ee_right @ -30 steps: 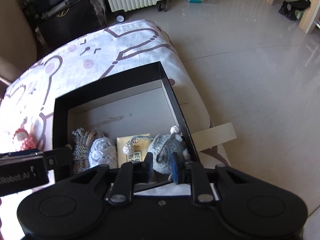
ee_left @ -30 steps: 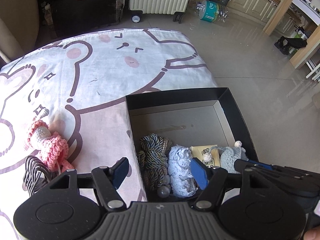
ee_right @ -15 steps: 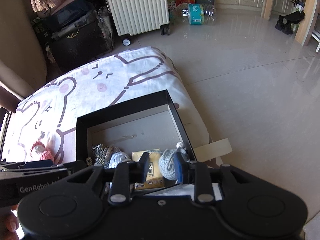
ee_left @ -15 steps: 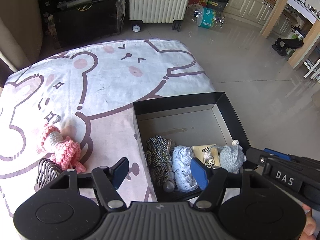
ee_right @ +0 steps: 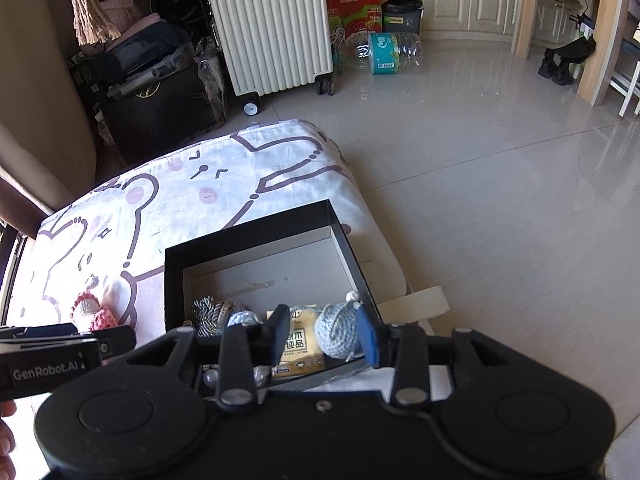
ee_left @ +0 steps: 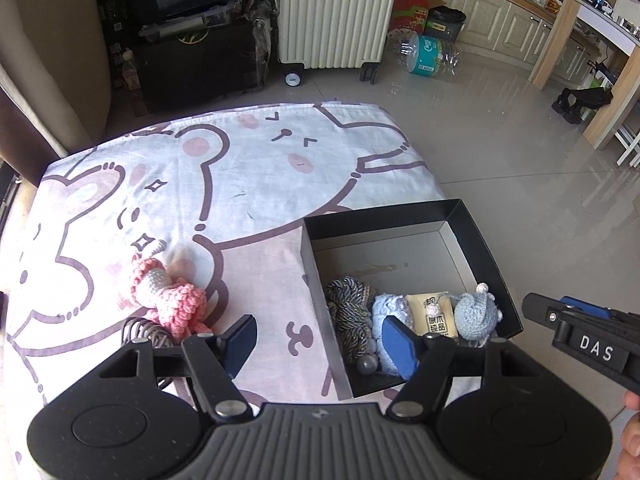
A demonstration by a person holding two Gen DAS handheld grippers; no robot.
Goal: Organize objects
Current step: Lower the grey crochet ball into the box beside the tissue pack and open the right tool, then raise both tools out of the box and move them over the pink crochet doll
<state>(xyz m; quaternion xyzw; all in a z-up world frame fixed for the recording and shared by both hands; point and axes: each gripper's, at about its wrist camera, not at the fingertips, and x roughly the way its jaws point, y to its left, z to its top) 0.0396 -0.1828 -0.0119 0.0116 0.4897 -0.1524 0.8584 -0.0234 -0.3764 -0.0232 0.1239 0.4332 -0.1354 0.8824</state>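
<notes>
My right gripper (ee_right: 324, 338) has just been opening; its fingers hang spread above the grey-blue crochet ball (ee_right: 340, 334), apparently clear of it. That ball lies in the black box (ee_right: 248, 236) at lower centre, beside a yellow packet (ee_right: 298, 340). My left gripper (ee_left: 318, 344) is spread and empty, and the pink crochet doll (ee_left: 168, 300) lies on the sheet (ee_left: 248, 168) at lower left.

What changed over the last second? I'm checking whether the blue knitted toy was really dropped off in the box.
The right gripper has let go of the blue knitted toy: its jaws have just been opening and it has pulled up and back, leaving the toy lying in the black box. The left gripper also rose, open and empty throughout. The pink crocheted doll on the bedsheet and the other box contents stayed put.
</notes>
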